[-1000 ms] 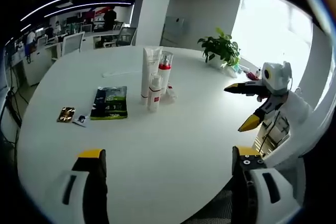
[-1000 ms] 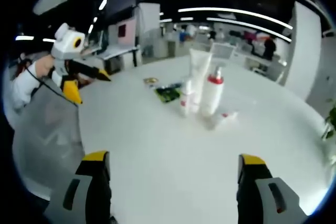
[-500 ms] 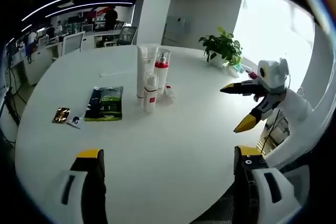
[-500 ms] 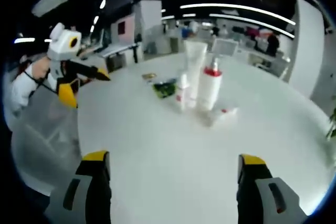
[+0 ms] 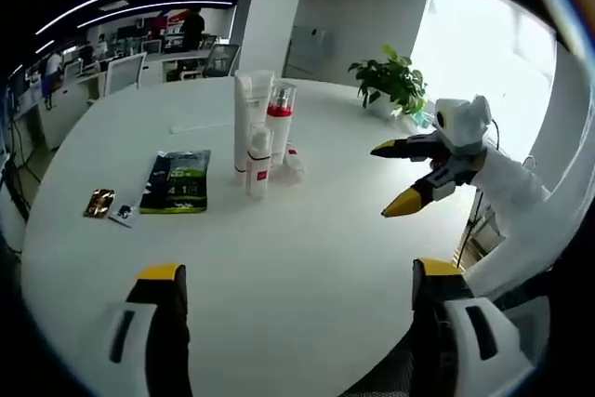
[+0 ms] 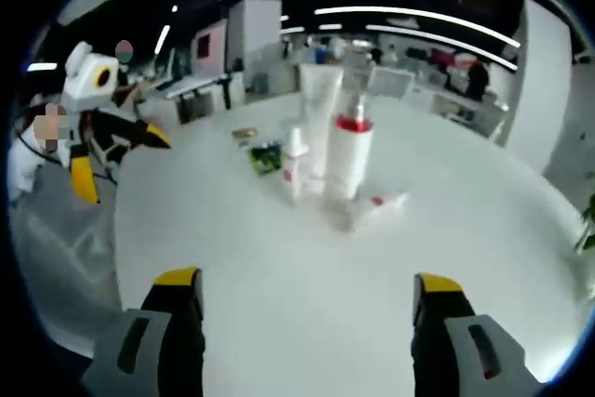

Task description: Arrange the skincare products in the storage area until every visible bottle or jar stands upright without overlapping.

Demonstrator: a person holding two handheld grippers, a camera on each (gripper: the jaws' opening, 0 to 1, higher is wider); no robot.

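Note:
On the round white table stands a cluster of skincare items: a tall white tube, a clear bottle with a red band and a small white bottle with a red label, all upright. A small tube lies flat beside them. The right gripper view shows the same tall tube, red-band bottle, small bottle and lying tube. My left gripper is open, well short of the cluster. My right gripper is open too, and appears from the side.
A dark green sachet lies left of the cluster, with a small gold packet further left. A potted plant stands at the table's far edge. Desks and chairs fill the office behind. The left gripper shows at left in the right gripper view.
Both views have shifted a little. The right gripper has come forward over the table edge and nearer the cluster. The products have not moved.

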